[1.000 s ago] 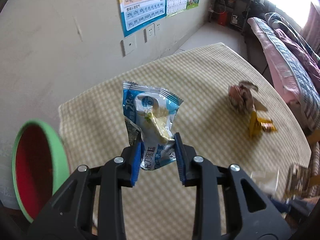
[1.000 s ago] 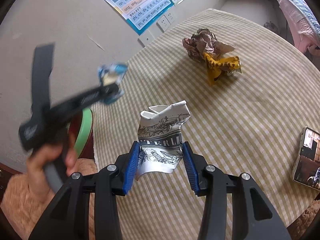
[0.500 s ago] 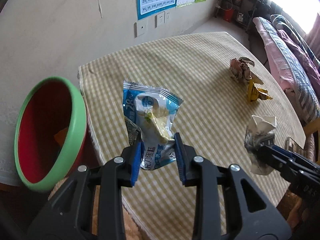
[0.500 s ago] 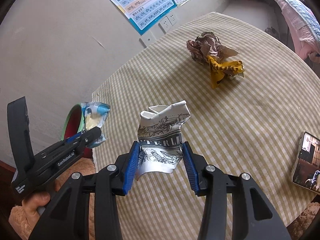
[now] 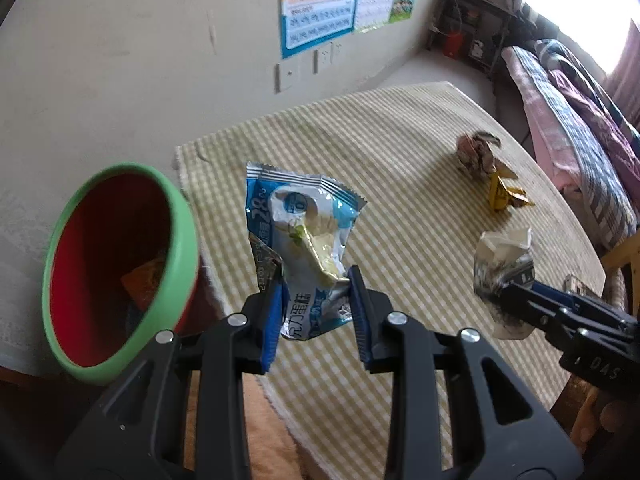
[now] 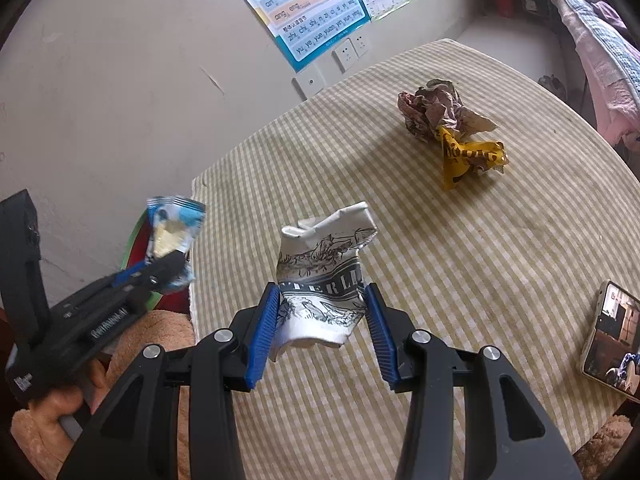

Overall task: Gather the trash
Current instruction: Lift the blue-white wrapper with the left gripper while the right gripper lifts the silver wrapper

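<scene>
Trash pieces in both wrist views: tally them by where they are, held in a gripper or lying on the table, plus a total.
Held in a gripper: 2, the blue snack wrapper in the left gripper and the crushed paper cup in the right gripper.
Lying on the table: 2, the brown crumpled paper and the yellow wrapper.
Total: 4.
</scene>
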The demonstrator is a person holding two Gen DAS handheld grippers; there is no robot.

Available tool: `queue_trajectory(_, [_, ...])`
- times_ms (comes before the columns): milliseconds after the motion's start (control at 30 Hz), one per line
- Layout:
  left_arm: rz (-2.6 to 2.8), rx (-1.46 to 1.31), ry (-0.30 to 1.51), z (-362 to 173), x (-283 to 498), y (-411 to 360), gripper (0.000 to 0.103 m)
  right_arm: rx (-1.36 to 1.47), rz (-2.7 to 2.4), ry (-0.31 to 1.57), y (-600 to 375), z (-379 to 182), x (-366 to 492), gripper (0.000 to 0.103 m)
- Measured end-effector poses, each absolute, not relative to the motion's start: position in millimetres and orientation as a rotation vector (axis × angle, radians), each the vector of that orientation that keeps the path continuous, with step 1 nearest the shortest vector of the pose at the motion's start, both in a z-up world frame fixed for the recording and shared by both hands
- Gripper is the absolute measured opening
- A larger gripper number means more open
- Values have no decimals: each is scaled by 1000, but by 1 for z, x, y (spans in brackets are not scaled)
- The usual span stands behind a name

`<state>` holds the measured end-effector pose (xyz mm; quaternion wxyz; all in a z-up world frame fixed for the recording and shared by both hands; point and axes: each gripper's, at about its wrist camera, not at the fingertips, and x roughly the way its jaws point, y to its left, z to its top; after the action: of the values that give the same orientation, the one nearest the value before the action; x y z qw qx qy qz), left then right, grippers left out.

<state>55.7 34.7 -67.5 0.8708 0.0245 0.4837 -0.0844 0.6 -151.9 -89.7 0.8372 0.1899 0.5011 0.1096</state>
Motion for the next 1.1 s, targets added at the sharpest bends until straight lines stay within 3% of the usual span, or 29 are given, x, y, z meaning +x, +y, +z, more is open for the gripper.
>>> queue_trajectory(400, [-161,39,1026,-69,55,44,30,361,249,1070,-146,-94,1,44])
queue_trajectory(667, [-186,28,1043,-74,54,43,30,389,262,1176,-157,-115,2,47])
queue_trajectory(900, [-200,10,1065,-81,54,43,30,427,222,1127,-188,-92,-12,62])
queue_trajectory(1100, [-212,8,1079,-87,54,39,30,458,156,1198,-204,-112,-16,63])
